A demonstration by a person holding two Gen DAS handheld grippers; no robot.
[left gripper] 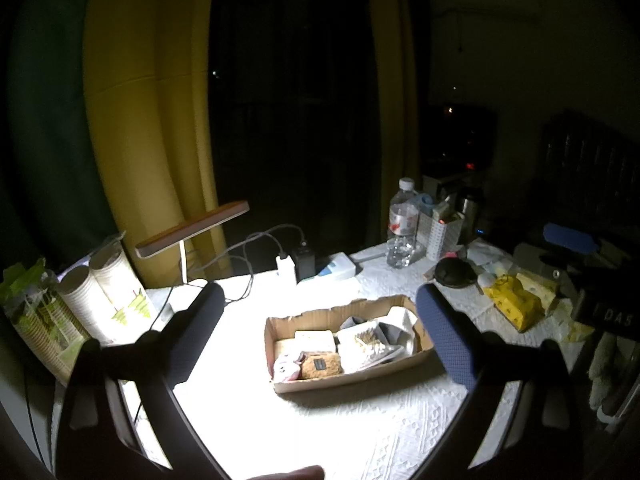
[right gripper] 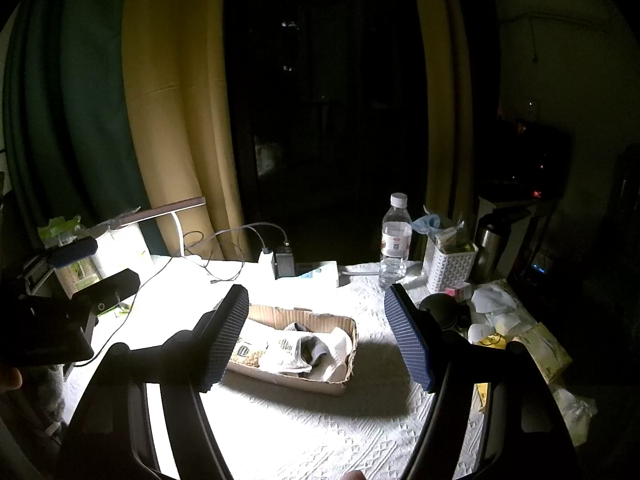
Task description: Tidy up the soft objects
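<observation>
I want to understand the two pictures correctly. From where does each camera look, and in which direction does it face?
Left wrist: sits on the left gripper, looks down-forward at the cardboard box; open fingers and a fingertip at the bottom edge show.
Right wrist: sits on the right gripper, faces the same box from further right; open fingers show.
Shared: box, water bottle, white tablecloth, yellow curtain.

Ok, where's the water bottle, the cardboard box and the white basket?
water bottle (right gripper: 396,236): right wrist view, on its label.
cardboard box (left gripper: 352,385): left wrist view, on its front wall.
white basket (right gripper: 448,268): right wrist view, on its lattice side.
</observation>
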